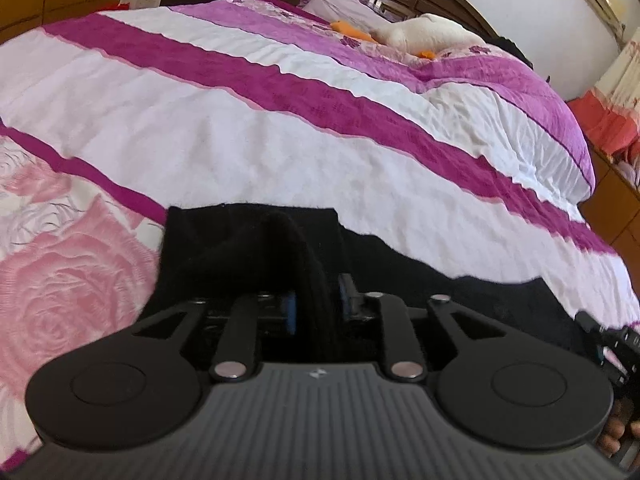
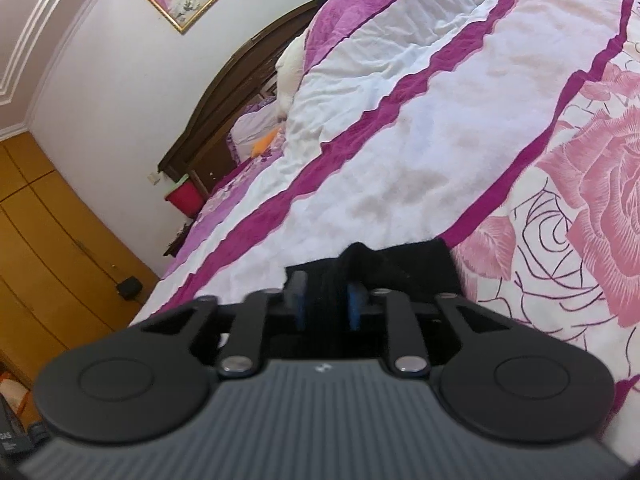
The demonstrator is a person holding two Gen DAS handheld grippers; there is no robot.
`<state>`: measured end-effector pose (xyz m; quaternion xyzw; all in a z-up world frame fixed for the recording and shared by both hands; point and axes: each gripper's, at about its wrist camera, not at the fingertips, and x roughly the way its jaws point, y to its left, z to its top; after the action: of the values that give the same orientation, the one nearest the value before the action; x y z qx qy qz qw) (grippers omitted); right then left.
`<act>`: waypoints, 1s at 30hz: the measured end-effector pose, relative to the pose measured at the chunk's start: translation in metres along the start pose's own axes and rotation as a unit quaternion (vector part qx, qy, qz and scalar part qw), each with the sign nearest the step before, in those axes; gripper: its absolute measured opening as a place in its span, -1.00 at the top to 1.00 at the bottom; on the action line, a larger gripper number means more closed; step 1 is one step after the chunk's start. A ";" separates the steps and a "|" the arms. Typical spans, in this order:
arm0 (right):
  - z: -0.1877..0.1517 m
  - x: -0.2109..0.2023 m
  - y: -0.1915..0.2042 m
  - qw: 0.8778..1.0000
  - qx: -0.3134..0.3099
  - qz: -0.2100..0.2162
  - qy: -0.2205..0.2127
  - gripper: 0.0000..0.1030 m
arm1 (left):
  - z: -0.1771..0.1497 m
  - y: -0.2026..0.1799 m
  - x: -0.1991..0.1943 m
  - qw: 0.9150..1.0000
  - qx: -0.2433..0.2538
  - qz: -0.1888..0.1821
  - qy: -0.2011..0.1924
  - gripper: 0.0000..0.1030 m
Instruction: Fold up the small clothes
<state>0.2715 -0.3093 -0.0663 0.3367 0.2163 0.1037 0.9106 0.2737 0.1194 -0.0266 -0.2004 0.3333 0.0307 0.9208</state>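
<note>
**Black garment laid down on the bed**

While the black garment (image 1: 248,248) lies on the bedspread (image 1: 280,152), the left gripper (image 1: 316,304) stands parted, a ridge of cloth between its pads, probably letting go after laying a fold. Seen from the right wrist, the right gripper (image 2: 326,304) straddles another bunch, likewise parted.

Bright, even daylight, soft shadows; fisheye bends the edges, and both views look slightly blurred.
</note>
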 end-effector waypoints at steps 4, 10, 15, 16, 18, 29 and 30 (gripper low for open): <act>0.002 -0.013 0.011 1.000 -0.025 -0.005 0.011 0.18 | -0.007 -0.006 -0.023 1.000 0.023 0.014 0.003 0.09; 0.006 -0.035 0.022 0.999 -0.036 -0.012 0.033 0.17 | -0.018 -0.011 -0.052 0.999 0.037 0.009 0.009 0.05; 0.001 -0.052 0.030 0.997 -0.048 -0.016 0.052 0.17 | -0.028 -0.014 -0.074 0.999 0.052 0.008 0.010 0.05; -0.002 -0.055 0.031 0.997 -0.053 -0.019 0.058 0.17 | -0.030 -0.014 -0.078 0.998 0.057 0.006 0.010 0.05; -0.007 -0.060 0.034 0.995 -0.064 -0.024 0.069 0.17 | -0.034 -0.017 -0.086 0.997 0.070 0.005 0.013 0.04; -0.019 -0.089 0.048 0.988 -0.128 -0.025 0.085 0.17 | -0.060 -0.042 -0.102 0.986 0.167 0.010 0.012 0.04; -0.020 -0.089 0.049 0.987 -0.134 -0.024 0.086 0.17 | -0.062 -0.043 -0.101 0.986 0.167 0.006 0.014 0.04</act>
<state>0.1812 -0.2904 -0.0188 0.1963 0.2864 0.1382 0.9275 0.1657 0.0637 0.0085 -0.0419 0.3479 -0.0227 0.9363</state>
